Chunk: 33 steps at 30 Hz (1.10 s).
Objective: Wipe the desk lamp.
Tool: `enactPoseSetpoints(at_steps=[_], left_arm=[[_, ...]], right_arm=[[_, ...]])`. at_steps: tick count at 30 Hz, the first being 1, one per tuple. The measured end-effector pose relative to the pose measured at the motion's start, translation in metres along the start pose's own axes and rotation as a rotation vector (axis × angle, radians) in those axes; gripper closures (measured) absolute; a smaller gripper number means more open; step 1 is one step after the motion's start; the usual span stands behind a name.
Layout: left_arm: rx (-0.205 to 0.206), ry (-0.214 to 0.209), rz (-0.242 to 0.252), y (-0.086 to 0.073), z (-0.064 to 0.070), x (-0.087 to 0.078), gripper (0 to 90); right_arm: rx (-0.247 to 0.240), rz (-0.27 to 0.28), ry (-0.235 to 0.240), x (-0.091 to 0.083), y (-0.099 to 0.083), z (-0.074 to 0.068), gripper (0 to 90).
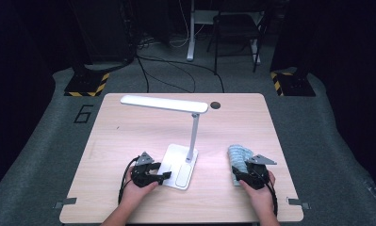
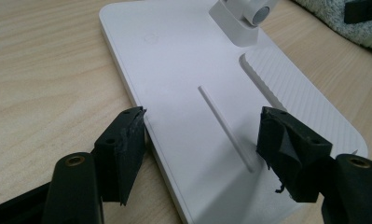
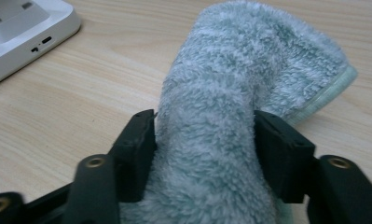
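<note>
A white desk lamp stands mid-table, with a flat base [image 1: 178, 167], an upright stem [image 1: 193, 134] and a long head [image 1: 164, 103]. My left gripper [image 1: 163, 177] is at the base's near left corner. In the left gripper view it [image 2: 200, 135] is open, one jaw over the table beside the base's edge [image 2: 141, 116], the other above the base [image 2: 183, 70]. A fluffy pale blue-green cloth [image 1: 237, 157] lies to the right of the lamp. My right gripper [image 1: 240, 176] holds its near end; both jaws press into the cloth [image 3: 249, 60], the gripper [image 3: 204, 135] shut on it.
The wooden table [image 1: 129, 136] has a round cable hole [image 1: 216, 105] at the back. The lamp base's corner [image 3: 20, 28] lies left of the cloth. Beyond the table are a chair [image 1: 235, 28], floor cables and stands with yellow-black striped feet [image 1: 86, 84].
</note>
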<state>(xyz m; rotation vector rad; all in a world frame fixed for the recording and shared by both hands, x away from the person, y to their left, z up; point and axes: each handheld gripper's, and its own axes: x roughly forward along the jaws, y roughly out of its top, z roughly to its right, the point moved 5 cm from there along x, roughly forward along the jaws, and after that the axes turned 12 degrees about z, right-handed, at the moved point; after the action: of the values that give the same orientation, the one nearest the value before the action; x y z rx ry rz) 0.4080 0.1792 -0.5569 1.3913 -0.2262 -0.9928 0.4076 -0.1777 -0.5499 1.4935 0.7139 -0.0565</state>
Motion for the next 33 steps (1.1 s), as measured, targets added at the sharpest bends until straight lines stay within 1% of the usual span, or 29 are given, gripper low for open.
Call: enactPoseSetpoints(at_steps=[2, 5, 6, 7, 9, 10, 11, 13, 15, 16, 17, 18, 20, 21, 22, 23, 24, 25, 26, 27, 28, 29, 30, 31, 32, 33], left_arm=[[-0.002, 0.005, 0.000, 0.000, 0.000, 0.000, 31.9], [-0.007, 0.017, 0.000, 0.000, 0.001, 0.000, 32.0], [-0.009, 0.020, 0.001, 0.000, 0.002, 0.000, 32.2], [-0.015, 0.025, 0.001, 0.000, 0.002, 0.000, 32.5], [-0.021, 0.035, 0.007, -0.001, 0.003, 0.000, 32.8], [-0.021, 0.040, 0.008, 0.000, 0.003, 0.000, 33.0], [-0.027, 0.043, 0.012, 0.000, 0.003, 0.001, 33.1], [-0.029, 0.046, 0.013, 0.000, 0.004, 0.000, 33.4], [-0.037, 0.050, 0.014, 0.000, 0.004, 0.000, 33.9], [-0.040, 0.053, 0.014, 0.000, 0.004, 0.000, 34.0], [-0.052, 0.059, 0.015, -0.001, 0.004, 0.000, 34.1], [-0.058, 0.060, 0.015, -0.001, 0.005, 0.000, 34.3], [-0.062, 0.045, 0.013, -0.002, 0.007, 0.001, 34.2], [-0.061, 0.040, 0.010, -0.002, 0.008, 0.001, 34.1], [-0.056, 0.033, 0.008, -0.002, 0.010, 0.002, 34.1], [-0.055, 0.030, 0.006, -0.003, 0.013, 0.002, 34.1], [-0.046, 0.025, -0.001, -0.003, 0.014, 0.002, 34.0], [-0.040, 0.021, -0.007, -0.003, 0.016, 0.003, 34.0], [-0.039, 0.025, -0.005, -0.003, 0.019, 0.004, 33.9], [-0.026, 0.013, -0.011, -0.004, 0.020, 0.004, 33.8], [-0.026, 0.006, -0.015, -0.004, 0.023, 0.004, 33.7], [-0.018, 0.001, -0.018, -0.004, 0.024, 0.005, 33.2], [-0.020, 0.006, -0.014, -0.004, 0.026, 0.006, 33.0], [-0.017, 0.016, -0.008, -0.004, 0.027, 0.006, 32.9], [-0.004, 0.015, -0.016, -0.005, 0.027, 0.006, 32.8], [0.001, 0.008, -0.028, -0.004, 0.027, 0.005, 32.8]], right_arm=[[-0.014, -0.002, 0.008, 0.001, 0.001, -0.001, 50.4], [-0.018, -0.004, 0.016, 0.001, 0.003, -0.004, 56.4], [-0.014, -0.011, 0.019, 0.001, 0.003, -0.006, 57.5], [-0.015, -0.006, 0.023, 0.001, 0.004, -0.008, 58.2], [-0.024, -0.008, 0.046, 0.001, 0.006, -0.013, 59.0], [-0.017, 0.002, 0.057, 0.000, 0.008, -0.018, 59.1], [-0.022, 0.008, 0.070, -0.001, 0.011, -0.023, 59.2], [0.001, 0.036, 0.094, -0.004, 0.018, -0.036, 59.3], [0.009, 0.062, 0.125, -0.005, 0.024, -0.050, 59.2], [0.025, 0.076, 0.133, -0.006, 0.026, -0.057, 59.2], [0.045, 0.088, 0.155, -0.005, 0.027, -0.065, 59.2], [0.075, 0.084, 0.183, -0.004, 0.027, -0.074, 59.2], [0.098, 0.060, 0.233, 0.002, 0.024, -0.092, 59.1], [0.092, 0.050, 0.239, 0.004, 0.023, -0.097, 59.1], [0.074, 0.035, 0.240, 0.007, 0.022, -0.102, 59.1], [0.054, 0.032, 0.243, 0.010, 0.022, -0.106, 59.1], [0.050, 0.026, 0.243, 0.013, 0.021, -0.108, 59.1], [0.058, 0.018, 0.239, 0.016, 0.021, -0.109, 59.1], [0.045, 0.017, 0.239, 0.019, 0.021, -0.109, 59.1], [0.052, 0.009, 0.231, 0.021, 0.021, -0.109, 59.0], [0.050, 0.012, 0.228, 0.024, 0.022, -0.108, 58.8], [0.059, 0.003, 0.226, 0.026, 0.021, -0.108, 58.7], [0.050, 0.005, 0.226, 0.030, 0.021, -0.106, 58.5], [0.060, -0.006, 0.224, 0.032, 0.020, -0.105, 58.3], [0.065, -0.019, 0.221, 0.033, 0.020, -0.105, 58.1], [0.055, -0.014, 0.225, 0.036, 0.020, -0.104, 57.8]])
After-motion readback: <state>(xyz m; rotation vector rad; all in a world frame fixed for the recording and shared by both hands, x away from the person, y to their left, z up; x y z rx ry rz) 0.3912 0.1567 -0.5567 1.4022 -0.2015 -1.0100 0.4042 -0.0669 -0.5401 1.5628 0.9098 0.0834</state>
